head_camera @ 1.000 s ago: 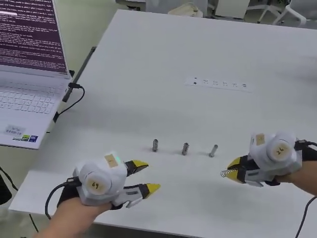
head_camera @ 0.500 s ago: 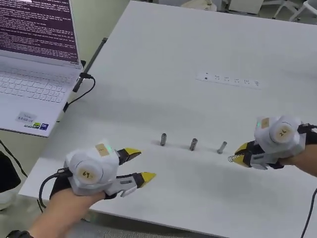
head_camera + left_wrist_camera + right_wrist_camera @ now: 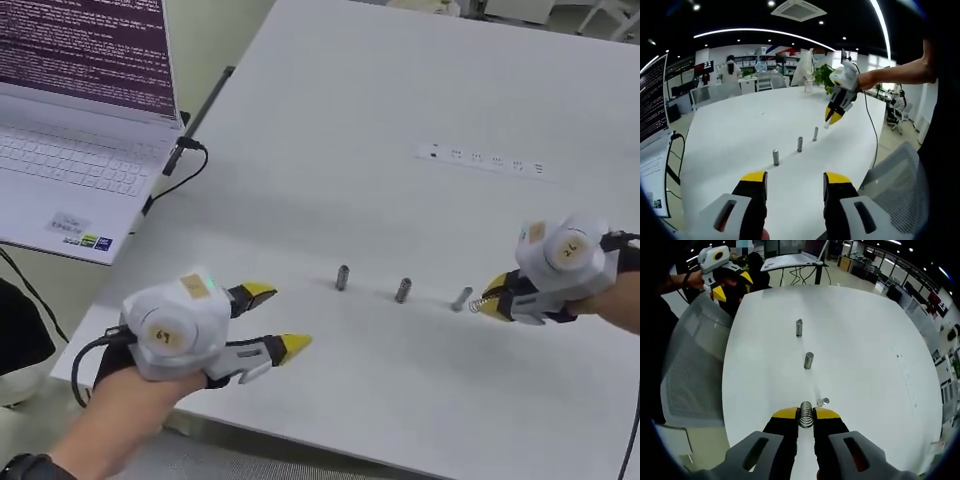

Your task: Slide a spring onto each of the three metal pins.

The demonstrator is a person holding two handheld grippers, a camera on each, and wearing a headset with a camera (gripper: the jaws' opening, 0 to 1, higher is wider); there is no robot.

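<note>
Right tool (image 3: 806, 414) was clamped on the spring (image 3: 806, 409), with the free end just beside the bare pin (image 3: 823, 401) on the bench (image 3: 865, 340). Left tool (image 3: 277, 317) sat apart, empty. Best bet: line the coil bore up with the pin tip first, then lower slowly.

Shows white domed shells (image 3: 185, 315) on left gripper (image 3: 278, 317) and right gripper (image 3: 490, 303), black jaws tipped yellow, round tan numbered stickers (image 3: 163, 336), black cables (image 3: 88, 352) at lower left, right edge.

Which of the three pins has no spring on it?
The end pin nearest the right gripper: its shaft is smooth, while the middle pin and the far pin look coiled.
</note>
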